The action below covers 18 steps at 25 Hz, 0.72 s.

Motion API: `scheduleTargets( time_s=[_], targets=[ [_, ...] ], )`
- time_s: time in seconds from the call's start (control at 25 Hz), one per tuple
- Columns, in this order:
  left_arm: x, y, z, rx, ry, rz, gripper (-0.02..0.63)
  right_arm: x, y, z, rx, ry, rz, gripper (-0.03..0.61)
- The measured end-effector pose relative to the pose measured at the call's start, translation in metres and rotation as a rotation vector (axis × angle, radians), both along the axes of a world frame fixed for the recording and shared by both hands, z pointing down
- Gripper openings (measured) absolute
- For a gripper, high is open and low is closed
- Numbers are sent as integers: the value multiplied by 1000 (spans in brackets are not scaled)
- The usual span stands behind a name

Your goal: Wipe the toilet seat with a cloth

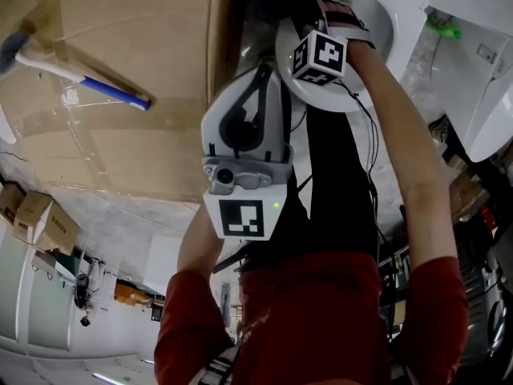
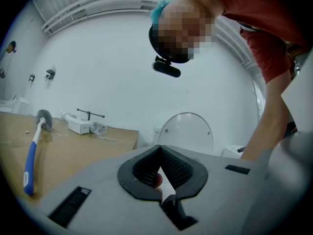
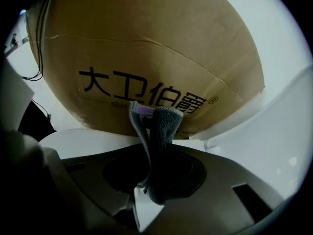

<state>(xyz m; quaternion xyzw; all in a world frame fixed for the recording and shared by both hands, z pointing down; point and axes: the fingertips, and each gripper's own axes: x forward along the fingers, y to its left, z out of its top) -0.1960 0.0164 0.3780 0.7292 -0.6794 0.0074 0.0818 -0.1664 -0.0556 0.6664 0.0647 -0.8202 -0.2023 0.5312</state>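
Over the toilet bowl (image 1: 401, 10), seemingly, right gripper (image 3: 151, 175) tight on cloth (image 3: 164, 124); left gripper (image 2: 160, 173) closed

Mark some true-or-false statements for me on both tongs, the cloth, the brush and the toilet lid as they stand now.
1. The right tongs grip a grey cloth. True.
2. The left tongs hold a sponge. False: they are shut and hold nothing.
3. The blue-handled brush lies on the cardboard. True.
4. The toilet lid is folded down. False: it stands raised.
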Motion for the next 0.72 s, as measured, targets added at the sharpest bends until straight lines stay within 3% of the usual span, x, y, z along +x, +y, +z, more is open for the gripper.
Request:
scheduleTargets(
  time_s=[0.36, 0.72],
  targets=[
    [-6, 26, -7, 4, -34, -75, 12, 17, 92, 5, -34, 32, -190, 81],
    [20, 64, -1, -25, -61, -126, 12, 58, 186, 12, -84, 50, -339, 81]
  ],
)
